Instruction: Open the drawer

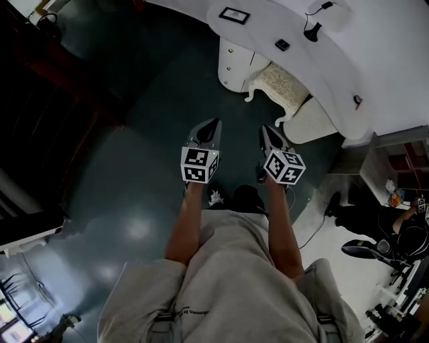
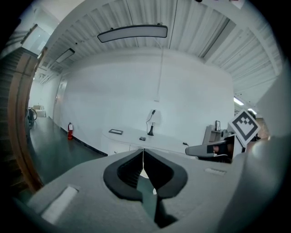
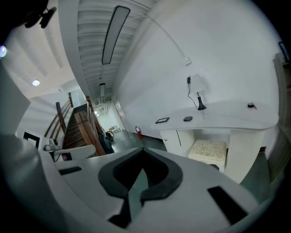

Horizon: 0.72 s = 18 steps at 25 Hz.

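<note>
The drawer unit [image 1: 234,63] is a white cabinet with small knobs under the left end of a curved white desk [image 1: 335,74]. It also shows in the right gripper view [image 3: 175,136] and, farther off, in the left gripper view [image 2: 119,146]. My left gripper [image 1: 213,125] and right gripper [image 1: 267,131] are held side by side over the dark floor, pointing toward the desk and well short of it. Seen from its own camera, the left gripper [image 2: 143,150] has its jaw tips touching with nothing between them. The right gripper [image 3: 142,149] is likewise shut and empty.
A cream cushioned stool [image 1: 281,87] stands under the desk beside the drawer unit. On the desk are a lamp [image 1: 314,30], a dark frame [image 1: 234,15] and a small black item [image 1: 282,45]. A wooden staircase [image 1: 47,100] rises at left. A person sits at right [image 1: 375,221].
</note>
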Tool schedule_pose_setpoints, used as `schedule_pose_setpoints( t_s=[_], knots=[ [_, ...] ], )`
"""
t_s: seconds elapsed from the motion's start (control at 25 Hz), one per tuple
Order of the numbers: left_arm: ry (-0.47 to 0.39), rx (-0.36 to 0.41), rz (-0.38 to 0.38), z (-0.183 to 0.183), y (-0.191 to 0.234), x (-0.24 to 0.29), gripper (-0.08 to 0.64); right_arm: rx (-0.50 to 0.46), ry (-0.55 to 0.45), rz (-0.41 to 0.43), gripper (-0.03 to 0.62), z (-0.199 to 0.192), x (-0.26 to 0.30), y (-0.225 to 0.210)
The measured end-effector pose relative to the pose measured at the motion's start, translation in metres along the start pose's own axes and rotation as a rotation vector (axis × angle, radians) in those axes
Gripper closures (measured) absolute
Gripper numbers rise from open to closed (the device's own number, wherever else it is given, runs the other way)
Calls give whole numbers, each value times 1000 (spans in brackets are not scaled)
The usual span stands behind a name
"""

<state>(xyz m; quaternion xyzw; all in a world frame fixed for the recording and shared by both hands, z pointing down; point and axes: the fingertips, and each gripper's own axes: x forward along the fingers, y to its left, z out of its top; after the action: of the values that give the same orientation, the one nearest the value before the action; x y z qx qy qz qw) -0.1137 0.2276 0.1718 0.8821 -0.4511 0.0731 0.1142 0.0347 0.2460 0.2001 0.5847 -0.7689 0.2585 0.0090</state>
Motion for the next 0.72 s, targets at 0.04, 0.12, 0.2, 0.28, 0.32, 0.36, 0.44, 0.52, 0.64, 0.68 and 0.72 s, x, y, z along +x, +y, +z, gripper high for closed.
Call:
schedule_pose_setpoints(
  t_s=[0.04,0.12,0.2,0.28,0.32,0.36,0.44,0.52,0.64,0.68,0.72],
  knots=[
    [9,-8,-5,-4,1,0,549,-7,6,-8,578,-2,0,-1],
    [24,-20,-15,-13,3,2,549,-13,16,-21,577,-6,1,-5],
    [39,-32,-22,-20,6,4,549,-11,21,-34,577,-8,3,-10],
    [48,-41,-26,-22,9,7,549,-2,19,-44,578,-6,7,-13],
    [50,-44,-30,-22,10,9,549,-3,18,-46,578,-5,9,-15],
    [52,-47,-33,-23,10,11,549,-9,21,-46,578,-4,12,-15],
    [56,-50,-33,-25,13,18,549,-24,30,-45,578,-3,21,-17],
    [54,-52,-26,-21,19,25,549,-22,30,-40,578,1,31,-17],
    [42,-55,-17,-11,26,30,549,-25,28,-31,578,8,40,-13],
    [41,-58,-13,-10,29,32,549,-27,29,-28,577,9,44,-11],
    [42,-62,-10,-10,33,34,549,-28,31,-24,578,11,49,-10]
  ],
)
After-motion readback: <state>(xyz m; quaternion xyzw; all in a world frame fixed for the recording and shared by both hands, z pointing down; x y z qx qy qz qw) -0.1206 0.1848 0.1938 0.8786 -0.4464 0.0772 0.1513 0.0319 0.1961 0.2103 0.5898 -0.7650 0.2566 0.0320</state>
